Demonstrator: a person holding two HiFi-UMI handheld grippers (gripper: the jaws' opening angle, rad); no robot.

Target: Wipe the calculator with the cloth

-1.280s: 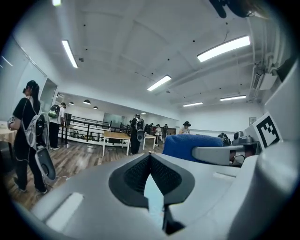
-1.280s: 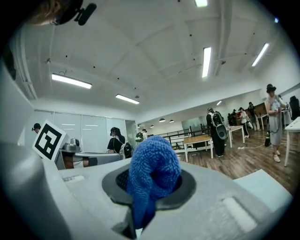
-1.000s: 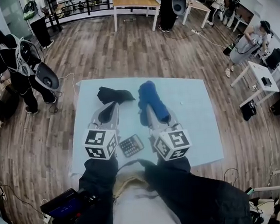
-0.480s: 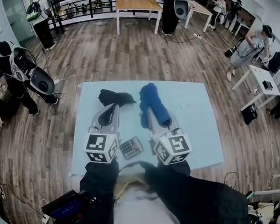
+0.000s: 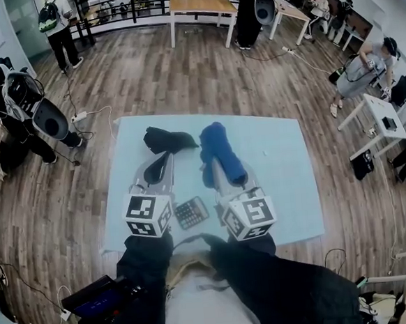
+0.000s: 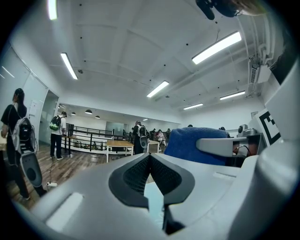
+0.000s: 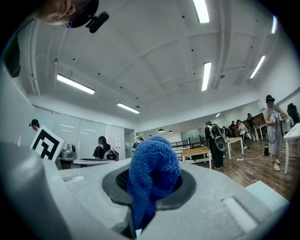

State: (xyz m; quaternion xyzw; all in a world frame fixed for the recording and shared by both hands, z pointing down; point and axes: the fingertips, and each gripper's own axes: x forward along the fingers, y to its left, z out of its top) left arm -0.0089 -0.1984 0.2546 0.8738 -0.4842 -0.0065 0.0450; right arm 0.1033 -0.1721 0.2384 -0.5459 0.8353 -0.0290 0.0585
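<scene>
Head view: calculator (image 5: 191, 212) lies flat on the pale-blue table (image 5: 289, 186), near the edge by the person. It sits btwn the two marker cubes, just beside the left one, i.e. at the rear ends of both grippers and back from their tips.

Right gripper view: right gripper (image 7: 151, 199) is clamped on the blue cloth (image 7: 154, 164). The cloth bulges up out of the dark pads and hangs down btwn them. From the head cam the cloth drapes over that gripper's front end, farther from the person than the calculator and not touching it.

Left gripper view: left gripper (image 6: 150, 161) has its pads pressed together at the tips w/ nothing btwn them. A sliver of pale table shows thru the lower gap. Both grippers point away from the person, side by side.
</scene>
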